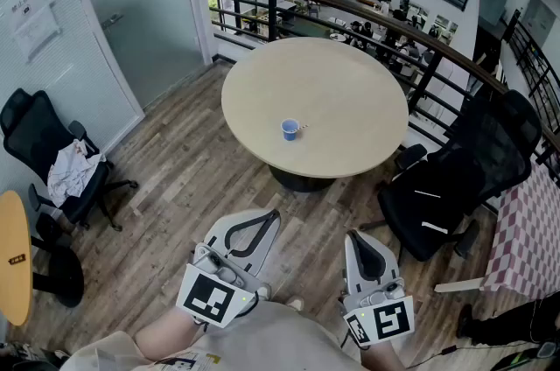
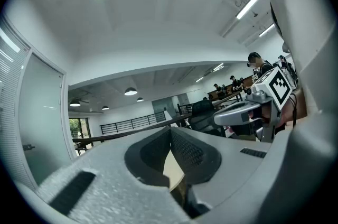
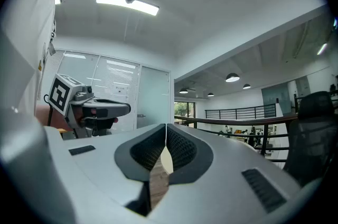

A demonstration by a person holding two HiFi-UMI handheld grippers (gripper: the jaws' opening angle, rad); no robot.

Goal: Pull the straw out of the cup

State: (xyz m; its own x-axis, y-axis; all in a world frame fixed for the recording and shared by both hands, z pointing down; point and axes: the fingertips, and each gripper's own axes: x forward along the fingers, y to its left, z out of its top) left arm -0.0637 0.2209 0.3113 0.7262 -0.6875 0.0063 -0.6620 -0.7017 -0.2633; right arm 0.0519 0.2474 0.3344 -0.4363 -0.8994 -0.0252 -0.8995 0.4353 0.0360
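Observation:
A small blue cup (image 1: 290,129) stands on the round beige table (image 1: 350,115), with a short straw (image 1: 300,129) sticking out to its right. Both grippers are held close to the body, well short of the table. My left gripper (image 1: 269,215) points level toward the table, its jaws closed tip to tip with nothing between them (image 2: 170,129). My right gripper (image 1: 356,235) is likewise level and shut on nothing (image 3: 166,126). Each gripper view shows the other gripper beside it; neither shows the cup.
Black office chairs stand at the right (image 1: 472,177) and left (image 1: 52,159), the left one with white cloth on it. A curved railing (image 1: 367,10) runs behind the table. Wooden floor (image 1: 192,185) lies between me and the table. A checked cloth (image 1: 529,238) sits at far right.

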